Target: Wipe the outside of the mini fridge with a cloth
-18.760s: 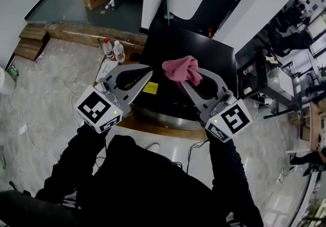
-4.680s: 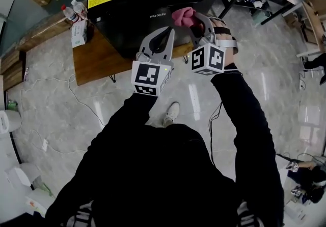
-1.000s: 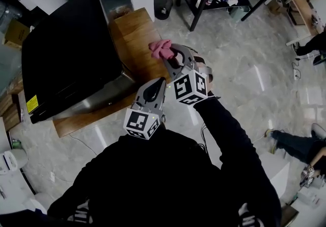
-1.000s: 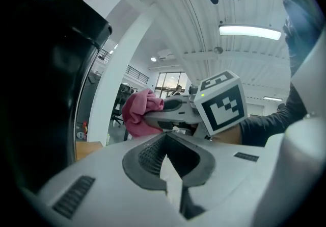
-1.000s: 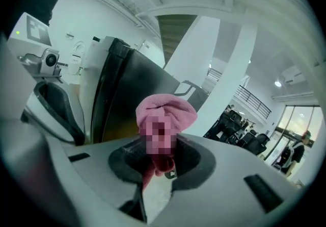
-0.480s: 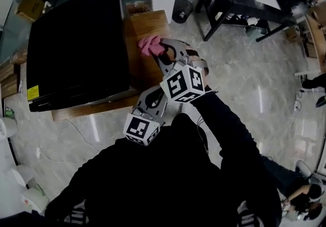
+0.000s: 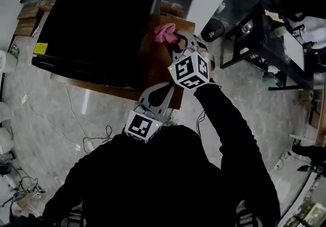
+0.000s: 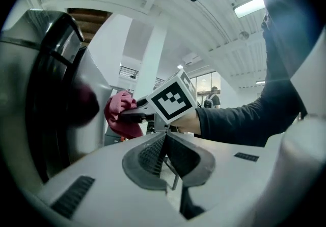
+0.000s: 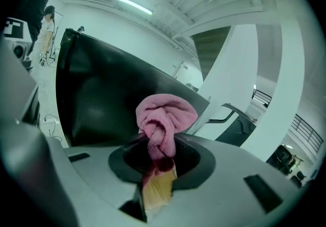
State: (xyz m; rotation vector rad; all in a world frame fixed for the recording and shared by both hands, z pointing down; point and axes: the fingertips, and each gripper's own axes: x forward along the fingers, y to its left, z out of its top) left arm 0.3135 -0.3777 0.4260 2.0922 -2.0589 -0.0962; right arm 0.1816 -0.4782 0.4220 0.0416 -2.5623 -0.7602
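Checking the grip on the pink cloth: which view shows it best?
The right gripper view: the pink cloth sits centred, clamped in the right tool. The left gripper view shows it side-on; the head view, small, beside the mini fridge.

The right arm [image 7: 229, 119], in a black sleeve, reaches out ahead, and the right gripper [image 7: 177, 38] has its jaws clamped on a bunched pink cloth [image 7: 164, 31]. The left gripper [image 7: 167, 87] hangs back close to the chest, jaws pressed together with nothing between them.
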